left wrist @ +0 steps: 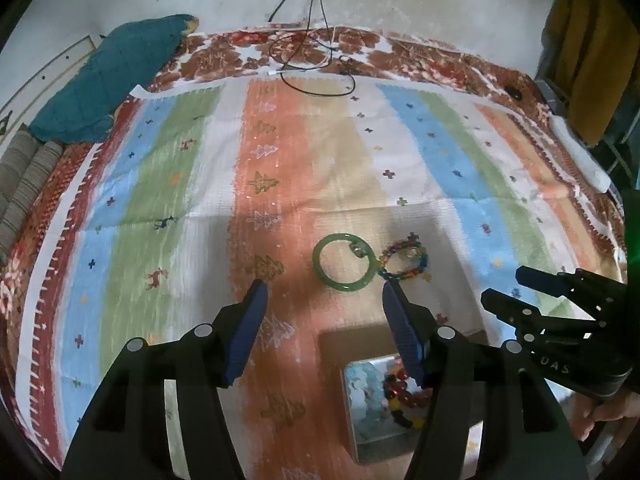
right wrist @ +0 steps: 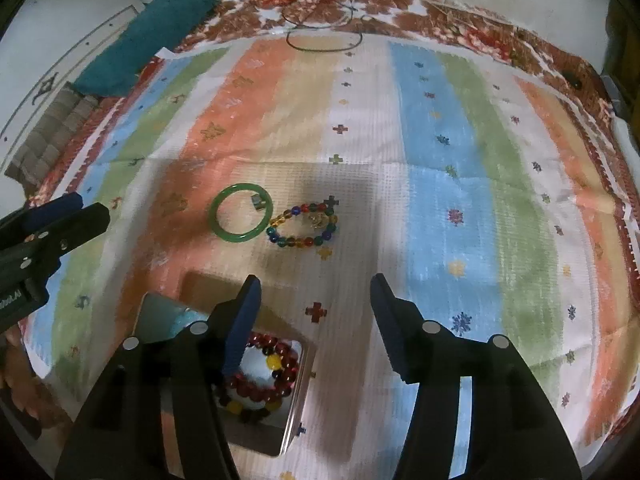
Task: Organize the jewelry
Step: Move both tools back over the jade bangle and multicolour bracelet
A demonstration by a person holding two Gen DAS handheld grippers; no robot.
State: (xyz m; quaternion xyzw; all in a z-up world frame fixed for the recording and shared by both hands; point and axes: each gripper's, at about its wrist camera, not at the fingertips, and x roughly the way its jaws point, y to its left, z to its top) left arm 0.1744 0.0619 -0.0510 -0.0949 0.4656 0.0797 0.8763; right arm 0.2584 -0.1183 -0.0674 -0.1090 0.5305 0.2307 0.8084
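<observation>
A green bangle lies on the striped cloth, with a small metal ring inside its rim. A multicoloured bead bracelet lies right beside it, with a gold piece inside. An open metal tin near the front holds a red bead bracelet. My left gripper is open and empty, just in front of the bangle. My right gripper is open and empty, over the tin's right side, short of the bead bracelet.
A striped cloth covers a bed. A teal quilted pillow lies at the back left. Black cables trail at the back centre. A yellow garment hangs at the far right.
</observation>
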